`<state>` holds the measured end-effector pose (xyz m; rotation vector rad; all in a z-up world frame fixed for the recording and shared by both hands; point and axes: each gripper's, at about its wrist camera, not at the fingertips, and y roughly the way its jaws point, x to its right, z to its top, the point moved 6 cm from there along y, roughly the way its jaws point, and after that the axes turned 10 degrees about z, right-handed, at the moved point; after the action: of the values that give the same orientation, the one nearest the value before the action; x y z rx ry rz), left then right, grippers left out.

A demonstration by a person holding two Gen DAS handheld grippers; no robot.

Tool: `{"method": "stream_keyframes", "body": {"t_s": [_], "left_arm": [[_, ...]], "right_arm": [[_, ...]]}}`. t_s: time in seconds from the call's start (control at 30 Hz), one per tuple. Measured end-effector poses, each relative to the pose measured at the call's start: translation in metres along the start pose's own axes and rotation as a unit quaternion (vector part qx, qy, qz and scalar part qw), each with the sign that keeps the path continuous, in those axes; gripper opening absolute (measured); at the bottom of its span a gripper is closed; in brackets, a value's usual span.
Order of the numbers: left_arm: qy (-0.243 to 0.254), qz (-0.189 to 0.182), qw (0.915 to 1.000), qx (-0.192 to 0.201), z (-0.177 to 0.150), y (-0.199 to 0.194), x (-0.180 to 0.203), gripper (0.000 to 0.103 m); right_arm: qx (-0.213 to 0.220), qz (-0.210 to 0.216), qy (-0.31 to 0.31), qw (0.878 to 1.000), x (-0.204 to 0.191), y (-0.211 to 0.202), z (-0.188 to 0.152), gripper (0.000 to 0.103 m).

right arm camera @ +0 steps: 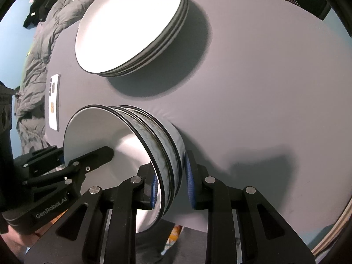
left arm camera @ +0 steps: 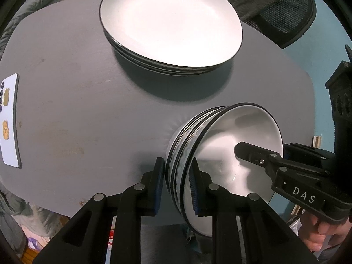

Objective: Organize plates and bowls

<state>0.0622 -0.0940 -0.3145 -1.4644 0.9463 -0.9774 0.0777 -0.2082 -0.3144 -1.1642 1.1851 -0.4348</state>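
we hold a stack of bowls [left arm camera: 220,154] between our two tools, near the front edge of the grey tabletop [left arm camera: 77,110]. the left hand-held gripper [left arm camera: 177,189] is narrow and clamped on the near rims of the stack, one pad outside and one inside the top bowl. the right hand-held gripper [right arm camera: 170,184] grips the opposite rims in the same way. we cannot tell if the stack rests on the tabletop or is a little lifted. behind it, the plates [left arm camera: 171,26] already lie in one neat pile, so we judge that the sorting is mostly done and only the placing of the bowls is left. the right tool shows the letters "das", and the left tool shows "genrobot.ai". a phone [left arm camera: 10,118] lies at the left side, its stickers too small to read.
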Motion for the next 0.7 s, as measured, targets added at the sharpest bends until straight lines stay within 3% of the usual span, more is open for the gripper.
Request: {"method": "stream_keyframes", "body": {"t_s": [0.7], "left_arm": [[0.053,-0.02,0.9983,0.015,-0.008,-0.003,-0.005,0.02]], "right_arm": [[0.058,-0.007,0.053,0.997,0.007,-0.008,-0.023,0.018]]}}
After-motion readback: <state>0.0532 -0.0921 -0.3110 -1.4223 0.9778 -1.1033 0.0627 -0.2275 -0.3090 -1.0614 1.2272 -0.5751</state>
